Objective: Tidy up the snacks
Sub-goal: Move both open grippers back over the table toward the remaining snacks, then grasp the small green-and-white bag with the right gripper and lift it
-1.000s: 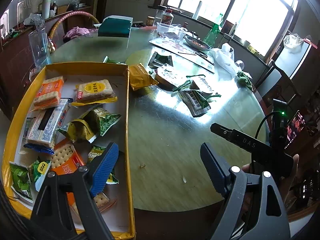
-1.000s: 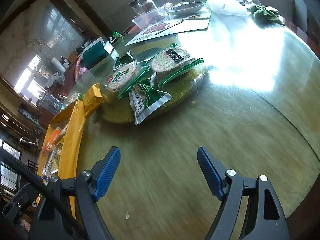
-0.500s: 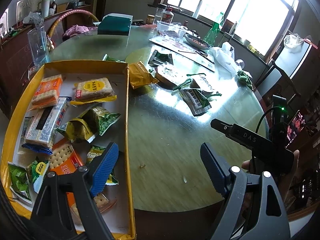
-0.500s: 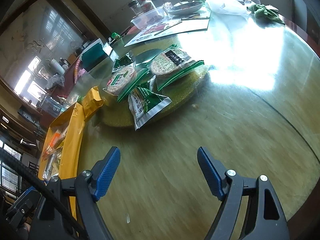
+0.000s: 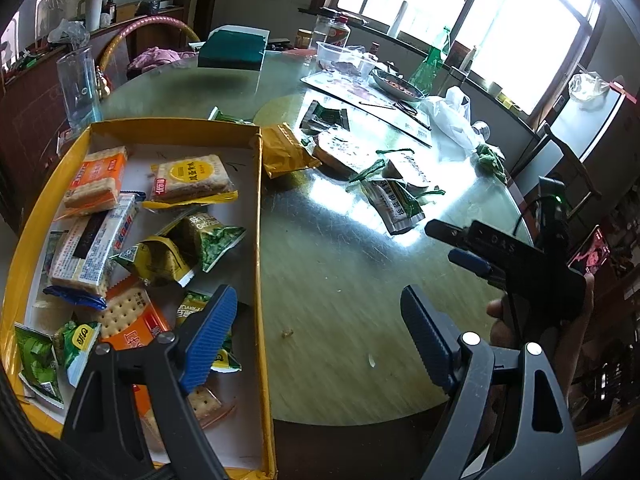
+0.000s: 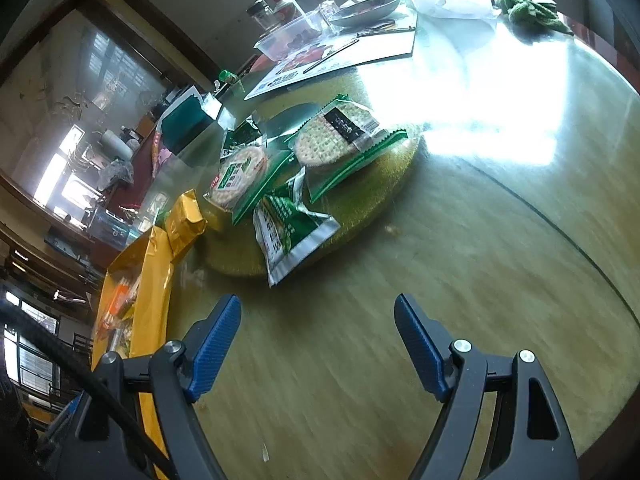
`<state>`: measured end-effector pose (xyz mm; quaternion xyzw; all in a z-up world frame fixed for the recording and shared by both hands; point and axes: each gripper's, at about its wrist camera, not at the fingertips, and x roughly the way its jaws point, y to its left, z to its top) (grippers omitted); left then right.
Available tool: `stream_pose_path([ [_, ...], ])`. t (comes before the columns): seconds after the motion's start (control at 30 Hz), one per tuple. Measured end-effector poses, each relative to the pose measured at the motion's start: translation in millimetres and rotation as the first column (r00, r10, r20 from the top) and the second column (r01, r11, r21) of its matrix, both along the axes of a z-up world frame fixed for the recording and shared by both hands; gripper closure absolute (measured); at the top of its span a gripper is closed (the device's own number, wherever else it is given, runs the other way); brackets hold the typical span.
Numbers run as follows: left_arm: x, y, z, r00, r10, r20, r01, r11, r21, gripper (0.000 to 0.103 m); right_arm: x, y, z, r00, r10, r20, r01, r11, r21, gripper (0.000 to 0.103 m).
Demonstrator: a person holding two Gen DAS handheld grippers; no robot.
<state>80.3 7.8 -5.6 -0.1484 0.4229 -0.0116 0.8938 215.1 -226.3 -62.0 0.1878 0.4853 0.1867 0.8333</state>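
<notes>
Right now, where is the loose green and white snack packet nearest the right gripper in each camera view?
Left wrist view: green and white packet lies right of centre, on the glass table beyond the yellow box.
Right wrist view: same packet sits centre-left, ahead of the open gripper.
Shared landmark: the gold packet by the box corner.

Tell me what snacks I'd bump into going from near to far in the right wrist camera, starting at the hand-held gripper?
Right hand-held gripper → green and white snack pouch → round cracker pack with the green label → round cracker pack with the black label.
</notes>
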Motion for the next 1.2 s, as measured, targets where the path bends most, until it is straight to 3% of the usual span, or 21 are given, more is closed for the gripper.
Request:
stream_pose_path([
  [0.3, -2, 7, 3, 1.000, 0.006, 0.005, -0.006, 1.000, -0.013, 0.019, 38, 24, 15, 0.996, 0.076, 0.054, -0.072, 0.994, -0.081, 0.024],
  [0.4, -2, 6, 3, 1.000, 0.005, 0.002, -0.005, 1.000, -0.018, 0.019, 50, 46, 20, 0.984, 0.151, 0.092, -0.135, 0.978, -0.161, 0.024],
  [0.53, -2, 7, 5, 1.000, -0.001, -0.001, 0.001, 1.000, -0.028, 0.019, 59, 62, 6, 0.982, 0.186, 0.045, -0.171, 0.958, -0.233, 0.045],
  [0.67, 0, 2, 5, 1.000, -0.017, -0.004, 0.016, 0.999, -0.043, 0.019, 52, 67, 1, 0.978, 0.199, 0.058, -0.174, 0.939, -0.297, 0.065],
  [0.73, 3, -3, 5, 0.999, -0.036, -0.008, 0.035, 0.999, -0.039, 0.019, 47, 64, 3, 0.978, 0.205, 0.049, -0.185, 0.946, -0.264, 0.077],
  [0.93, 5, -31, 11, 0.991, -0.132, 0.002, 0.132, 0.991, -0.008, 0.019, 19, 49, 5, 0.979, 0.196, 0.055, -0.176, 0.950, -0.258, 0.080],
  [1.2, 47, -42, -30, 0.978, -0.175, -0.115, 0.182, 0.982, 0.048, 0.019, -30, 12, 2, 0.991, 0.113, 0.068, -0.101, 0.982, -0.161, 0.081],
])
